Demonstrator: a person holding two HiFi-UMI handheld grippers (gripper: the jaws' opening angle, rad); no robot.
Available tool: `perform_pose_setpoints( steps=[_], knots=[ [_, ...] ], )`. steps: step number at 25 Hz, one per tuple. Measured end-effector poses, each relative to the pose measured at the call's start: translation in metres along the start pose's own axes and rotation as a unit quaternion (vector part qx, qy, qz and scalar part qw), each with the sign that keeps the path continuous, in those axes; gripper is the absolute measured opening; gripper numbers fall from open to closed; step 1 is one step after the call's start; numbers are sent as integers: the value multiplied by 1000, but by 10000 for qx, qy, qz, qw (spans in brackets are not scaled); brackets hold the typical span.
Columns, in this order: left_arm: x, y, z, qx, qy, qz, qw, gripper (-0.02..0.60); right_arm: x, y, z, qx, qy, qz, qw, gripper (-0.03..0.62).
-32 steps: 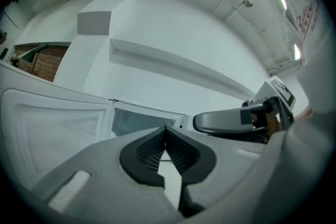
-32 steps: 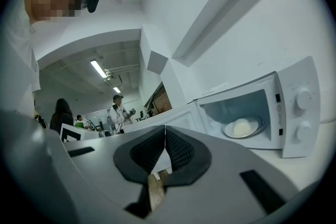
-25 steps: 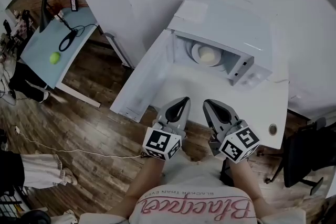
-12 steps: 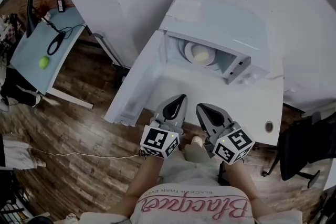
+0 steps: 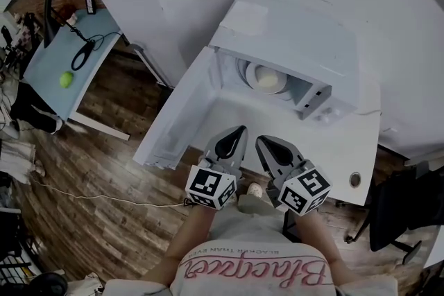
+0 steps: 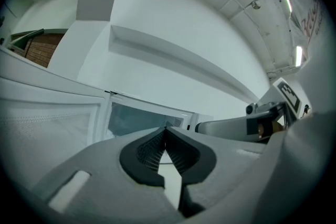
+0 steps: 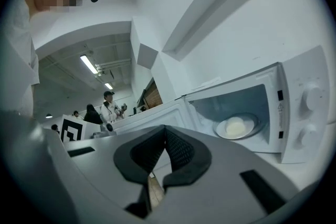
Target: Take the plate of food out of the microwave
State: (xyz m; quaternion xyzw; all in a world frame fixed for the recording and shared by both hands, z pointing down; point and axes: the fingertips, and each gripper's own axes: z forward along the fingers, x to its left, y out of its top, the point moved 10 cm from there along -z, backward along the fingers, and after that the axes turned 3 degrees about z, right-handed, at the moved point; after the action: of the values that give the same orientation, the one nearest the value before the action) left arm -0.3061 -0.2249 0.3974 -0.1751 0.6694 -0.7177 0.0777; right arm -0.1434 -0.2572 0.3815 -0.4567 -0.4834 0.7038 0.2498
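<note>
Microwave (image 5: 295, 45), on your white table (image 5: 333, 149): door (image 5: 179, 111) swung open to your left. Contents: one plate (image 5: 266, 77) deep in the cavity, bearing a pale mound of food (image 5: 270, 80). Your left gripper (image 5: 241, 129) and right gripper (image 5: 261, 141): both clenched, empty, side by side before the opening, well short of the plate.

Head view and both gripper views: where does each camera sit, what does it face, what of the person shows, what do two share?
Head view: on the head, steeply down at open microwave, plate of food, left gripper, right gripper; shirt shows.
Left gripper view: on the left gripper, along shut jaws at the microwave; right gripper, shirt show.
Right gripper view: on the right gripper, along shut jaws at the plate of food; left gripper shows.
Shared: head and right gripper views show the plate of food.
</note>
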Motion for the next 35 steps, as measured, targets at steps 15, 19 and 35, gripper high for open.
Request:
perform_pose_setpoints(
  steps=[15, 19, 35],
  knots=[
    [-21, 4, 35, 120, 427, 265, 9987, 5, -48, 12, -9, -133, 338, 404, 9985, 12],
    [-24, 1, 39, 102, 547, 340, 9979, 5, -60, 12, -6, -205, 300, 530, 9979, 12],
    [32, -22, 80, 297, 212, 302, 9989, 5, -112, -11, 56, -391, -349, 1704, 9840, 12]
  ],
)
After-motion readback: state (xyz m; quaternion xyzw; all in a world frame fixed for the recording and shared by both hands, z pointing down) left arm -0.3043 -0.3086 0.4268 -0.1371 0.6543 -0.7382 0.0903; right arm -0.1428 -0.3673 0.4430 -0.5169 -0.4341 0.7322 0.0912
